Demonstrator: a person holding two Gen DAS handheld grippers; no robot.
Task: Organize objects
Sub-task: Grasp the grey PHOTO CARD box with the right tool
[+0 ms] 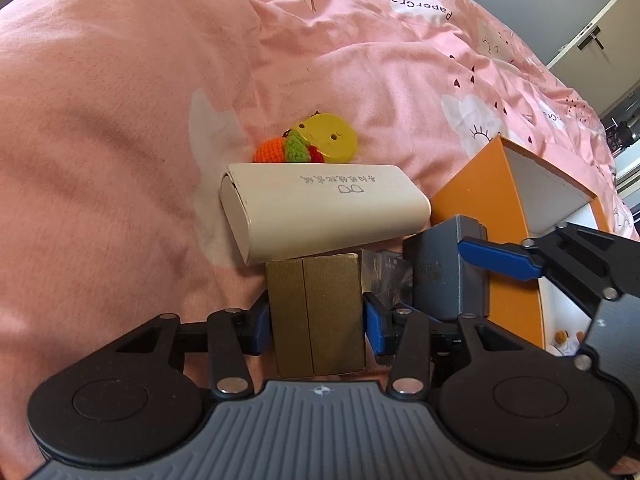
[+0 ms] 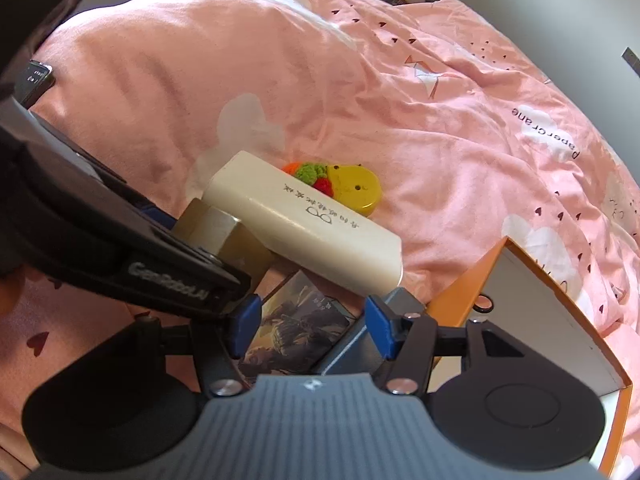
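Two grippers at a cluster of small boxes on a pink bed.

Left gripper [image 1: 318, 322]: blue pads pressed on both sides of an upright gold box [image 1: 316, 316], clenched on it. Right gripper [image 2: 310, 326]: straddles a picture-printed card box [image 2: 294, 334] lying flat and the edge of a grey box [image 2: 352, 344]; whether its pads press on either cannot be told. Cream case [image 1: 324, 210] with printed characters: lies tilted, one end resting on top of the gold box. Yellow disc [image 1: 330, 138] with an orange, green and red crochet piece [image 1: 286, 150]: on the pink bedspread [image 1: 120, 120], just behind the cream case. Orange box [image 1: 500, 200], open, white inside: right of the cluster, touching the grey box.
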